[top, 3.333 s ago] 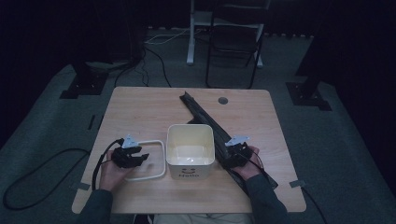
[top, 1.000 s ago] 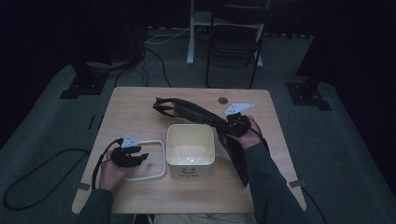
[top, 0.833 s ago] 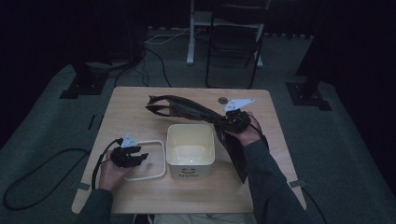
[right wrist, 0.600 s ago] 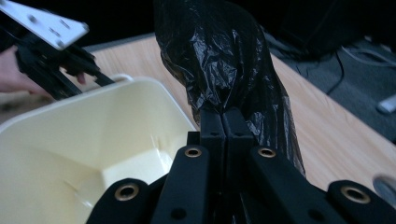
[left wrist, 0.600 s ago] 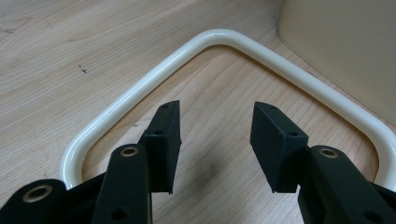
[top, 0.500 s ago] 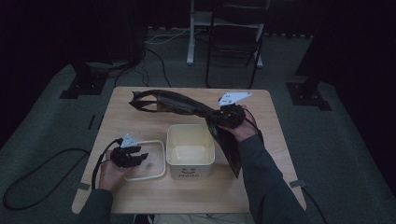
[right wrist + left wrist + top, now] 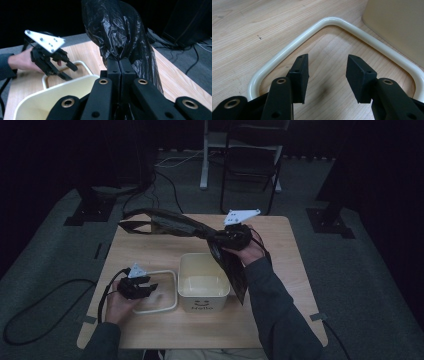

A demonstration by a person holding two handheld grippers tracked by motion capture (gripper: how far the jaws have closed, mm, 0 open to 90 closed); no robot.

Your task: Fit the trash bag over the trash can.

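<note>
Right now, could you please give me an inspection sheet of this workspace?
Surface: wooden table, bare around the items.
Job's things: black plastic bag lifted above the table; cream bin upright and open; cream ring frame flat beside it.
Clutter: nothing seen.
Grippers: right gripper shut on the bag; left gripper open over the frame, fingers apart.
Cables: black cable trailing from the left gripper to the floor.
Surroundings: dark room, chair behind the table.
</note>
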